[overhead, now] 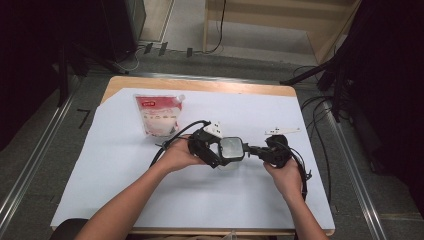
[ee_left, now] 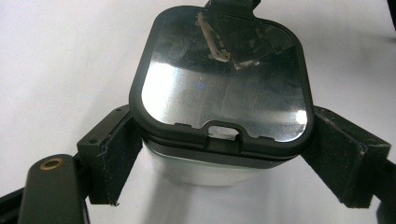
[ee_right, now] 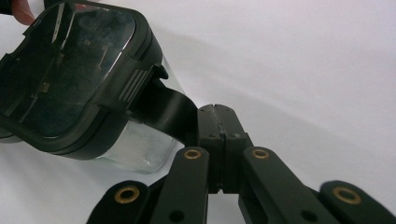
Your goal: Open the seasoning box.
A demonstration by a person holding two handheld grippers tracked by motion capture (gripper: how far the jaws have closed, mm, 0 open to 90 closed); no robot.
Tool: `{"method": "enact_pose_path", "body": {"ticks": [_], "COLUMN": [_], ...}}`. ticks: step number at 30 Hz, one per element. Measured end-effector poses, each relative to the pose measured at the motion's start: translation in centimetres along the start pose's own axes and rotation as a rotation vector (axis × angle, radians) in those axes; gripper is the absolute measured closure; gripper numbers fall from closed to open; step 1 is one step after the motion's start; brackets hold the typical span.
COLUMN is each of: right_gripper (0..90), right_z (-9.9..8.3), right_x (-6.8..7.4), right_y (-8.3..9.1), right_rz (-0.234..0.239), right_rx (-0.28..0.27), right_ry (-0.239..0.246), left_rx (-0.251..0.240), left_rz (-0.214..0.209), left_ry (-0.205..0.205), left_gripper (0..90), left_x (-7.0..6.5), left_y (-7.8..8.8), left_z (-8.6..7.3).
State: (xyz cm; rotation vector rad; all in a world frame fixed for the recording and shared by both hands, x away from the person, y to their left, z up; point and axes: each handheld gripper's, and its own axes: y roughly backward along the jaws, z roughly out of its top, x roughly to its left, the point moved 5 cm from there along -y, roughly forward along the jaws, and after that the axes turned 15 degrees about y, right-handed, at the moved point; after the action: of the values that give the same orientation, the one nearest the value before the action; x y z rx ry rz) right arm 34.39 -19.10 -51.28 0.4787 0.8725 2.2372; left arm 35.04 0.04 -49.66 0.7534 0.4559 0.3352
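A clear box with a black-rimmed, see-through lid (overhead: 231, 149) is held a little above the white sheet, mid-table. My left gripper (overhead: 220, 152) comes at it from the left. In the left gripper view the left gripper (ee_left: 224, 140) is shut on the box (ee_left: 219, 88), its pads (ee_left: 116, 154) pressing on both sides under the lid's rim. My right gripper (overhead: 252, 149) meets the box from the right. In the right gripper view the right gripper (ee_right: 216, 112) is shut on a black tab (ee_right: 163, 107) that sticks out from the lid (ee_right: 70, 70).
A red-and-white pouch (overhead: 157, 116) lies flat at the back left of the white sheet (overhead: 150, 200), which covers the wooden table (overhead: 200, 84). Cables hang off the table's right side (overhead: 317, 125). Dark stands and a wooden frame stand on the floor beyond.
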Motion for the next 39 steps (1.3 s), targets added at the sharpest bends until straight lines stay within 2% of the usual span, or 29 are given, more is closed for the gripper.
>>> {"method": "enact_pose_path", "body": {"ticks": [12, 23, 25, 28, 30, 33, 39], "right_gripper": [90.0, 90.0, 90.0, 90.0, 90.0, 90.0, 90.0], "right_z": [0.1, 0.3, 0.4, 0.4, 0.4, 0.4, 0.4], "right_x": [0.5, 0.9, 1.1, 1.1, 1.2, 1.2, 1.4], "right_y": [-0.1, -0.2, -0.2, -0.2, -0.2, -0.1, -0.2], "right_rz": [0.005, 0.019, 0.011, 0.016, 0.02, 0.022, 0.022], "right_rx": [0.005, 0.004, 0.003, 0.003, 0.003, 0.003, 0.006], "right_ry": [0.012, 0.026, 0.032, 0.025, 0.027, 0.026, 0.028], "left_rx": [0.013, 0.002, -0.007, 0.001, -0.011, -0.019, -0.003], "left_rz": [0.01, -0.002, 0.005, 0.012, 0.016, 0.01, 0.019], "left_ry": [-0.017, -0.013, -0.033, -0.04, -0.046, -0.044, -0.051], "left_gripper": [17.0, 16.7, 16.8, 17.1, 17.2, 17.2, 17.3], "left_x": [-0.1, -0.1, -0.3, -0.3, -0.5, -0.5, -0.9], "left_y": [0.5, 0.9, 1.2, 1.2, 1.4, 1.6, 2.0], "left_z": [-0.1, -0.1, 0.0, 0.1, 0.3, 0.5, 0.9]}}
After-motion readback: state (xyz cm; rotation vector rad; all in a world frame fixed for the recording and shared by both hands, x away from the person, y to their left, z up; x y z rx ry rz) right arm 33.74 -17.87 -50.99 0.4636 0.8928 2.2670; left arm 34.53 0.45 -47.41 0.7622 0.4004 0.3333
